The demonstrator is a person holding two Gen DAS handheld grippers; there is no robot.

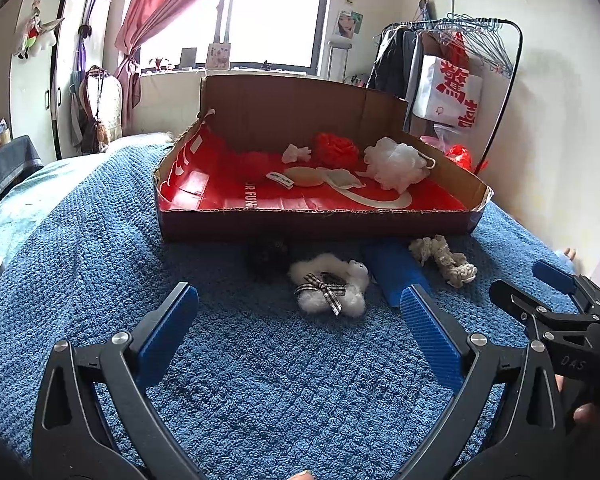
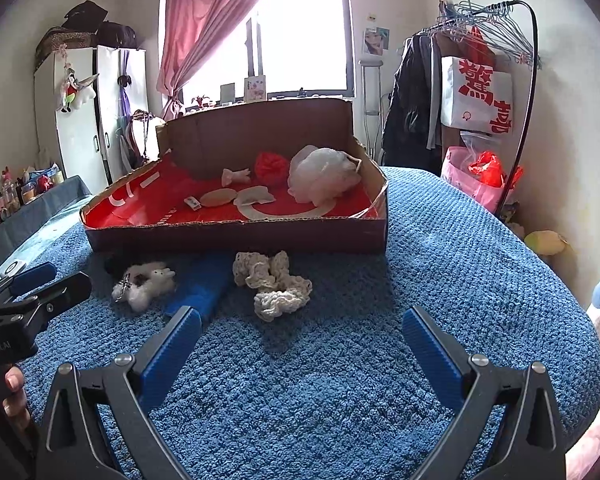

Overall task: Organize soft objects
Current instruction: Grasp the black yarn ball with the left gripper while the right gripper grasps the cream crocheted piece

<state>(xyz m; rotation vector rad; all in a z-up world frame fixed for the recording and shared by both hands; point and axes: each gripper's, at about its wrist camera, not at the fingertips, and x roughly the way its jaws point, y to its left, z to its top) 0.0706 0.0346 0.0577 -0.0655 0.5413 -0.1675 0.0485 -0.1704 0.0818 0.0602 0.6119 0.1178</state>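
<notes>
A cardboard box (image 1: 316,222) with a red lining stands on the blue blanket; it also shows in the right wrist view (image 2: 236,236). Inside lie a white mesh puff (image 1: 396,162), a red puff (image 1: 336,148), a tan sponge (image 1: 304,176) and small white pieces. In front of the box lie a white fluffy toy with a checked bow (image 1: 330,290), a cream crochet scrunchie (image 2: 274,286), a blue block (image 1: 394,268) and a dark fuzzy thing (image 1: 266,256). My left gripper (image 1: 300,308) is open and empty, just short of the fluffy toy. My right gripper (image 2: 302,330) is open and empty, near the scrunchie.
The blue blanket (image 2: 460,280) covers the bed and drops off at the right. A clothes rack (image 2: 480,80) with bags stands at the back right. A wardrobe (image 2: 92,120) and a cluttered side table (image 2: 16,200) stand on the left.
</notes>
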